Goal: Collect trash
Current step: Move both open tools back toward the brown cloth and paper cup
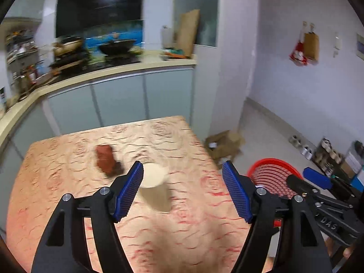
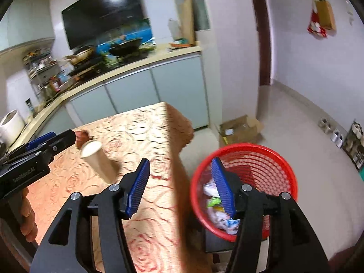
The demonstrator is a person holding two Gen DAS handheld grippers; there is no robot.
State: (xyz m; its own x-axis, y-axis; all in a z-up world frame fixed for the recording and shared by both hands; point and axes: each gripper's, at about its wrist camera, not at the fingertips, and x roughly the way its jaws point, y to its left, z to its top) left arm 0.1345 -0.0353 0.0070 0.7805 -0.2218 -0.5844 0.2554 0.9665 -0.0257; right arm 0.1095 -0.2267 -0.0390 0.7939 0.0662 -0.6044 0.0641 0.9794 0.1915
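A white paper cup (image 1: 154, 186) stands on the rose-patterned table (image 1: 68, 195), with a crumpled brown-red wrapper (image 1: 107, 161) behind it to the left. My left gripper (image 1: 183, 191) is open and empty above the table, the cup just ahead of its left finger. My right gripper (image 2: 180, 186) is open and empty over the table's right edge, beside the red mesh bin (image 2: 268, 157), which holds several wrappers. The cup (image 2: 97, 157) and wrapper (image 2: 80, 137) show at left in the right wrist view, next to the left gripper (image 2: 36, 150). The bin (image 1: 273, 175) shows in the left wrist view.
A kitchen counter (image 1: 95, 72) with pans and a stove runs behind the table. An open cardboard box (image 2: 241, 129) lies on the floor beyond the bin. Small items line the right wall (image 2: 345, 136).
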